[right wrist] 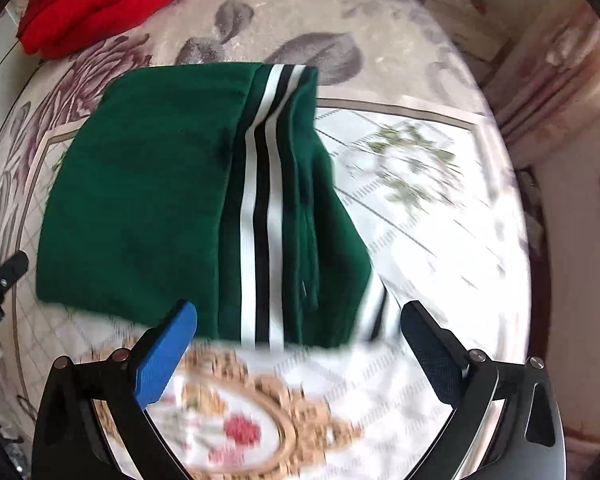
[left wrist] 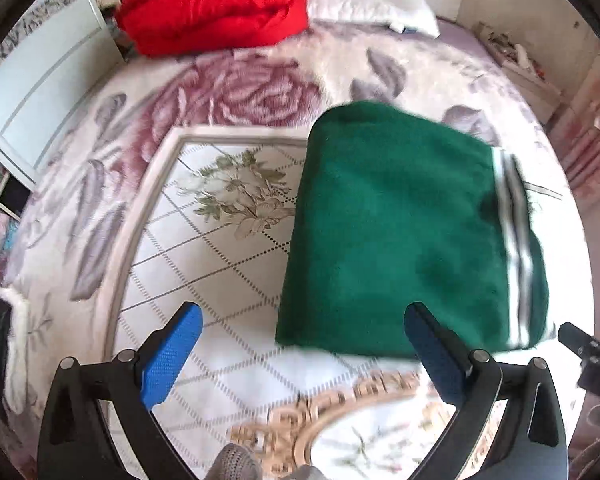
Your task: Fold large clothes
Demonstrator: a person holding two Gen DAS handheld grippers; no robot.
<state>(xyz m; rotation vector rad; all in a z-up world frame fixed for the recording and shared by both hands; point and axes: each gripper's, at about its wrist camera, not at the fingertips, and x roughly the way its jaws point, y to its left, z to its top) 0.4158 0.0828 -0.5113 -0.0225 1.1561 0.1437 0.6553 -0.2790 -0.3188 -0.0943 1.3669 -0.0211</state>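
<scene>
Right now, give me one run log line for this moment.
stage: green garment folded on patterned cloth | left gripper: open, empty | right gripper: open, empty | red bedding: behind

A bedroom in a home.
A bed fills both views, spread with a fleecy blanket [left wrist: 260,92] printed with big purple roses. A folded red quilt [left wrist: 216,4] and a white pillow [left wrist: 372,8] lie at its far end. A white wardrobe [left wrist: 40,92] stands on one side, pink curtains [right wrist: 540,80] hang on the other.
</scene>
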